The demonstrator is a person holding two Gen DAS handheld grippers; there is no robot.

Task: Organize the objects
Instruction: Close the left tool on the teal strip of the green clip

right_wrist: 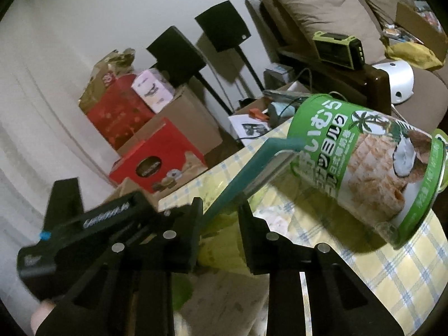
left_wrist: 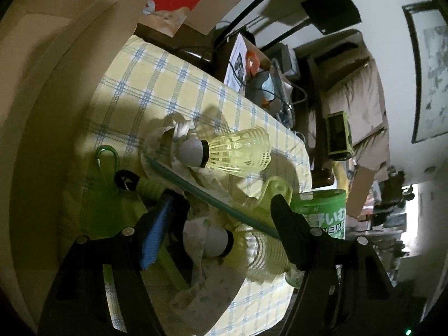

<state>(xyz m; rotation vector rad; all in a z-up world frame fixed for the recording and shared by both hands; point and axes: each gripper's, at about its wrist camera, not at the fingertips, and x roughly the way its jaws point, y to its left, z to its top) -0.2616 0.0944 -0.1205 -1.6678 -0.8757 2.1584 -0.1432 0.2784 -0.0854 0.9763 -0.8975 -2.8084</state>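
Pinching teal bag rim (right_wrist: 238, 176) in right claw (right_wrist: 219, 210) — thin, floppy film; left claw (left_wrist: 221, 210) hanging apart over featherlight shuttlecock (left_wrist: 224, 240).

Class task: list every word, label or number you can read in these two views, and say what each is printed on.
"しむら": large white characters on the green canister.
"ツヨル": smaller white characters below them, partly cut off.
Small print on the canister: too small to read.
Round logo on the red box: blurred, unreadable.
White lettering on the left gripper: blurred, unreadable.
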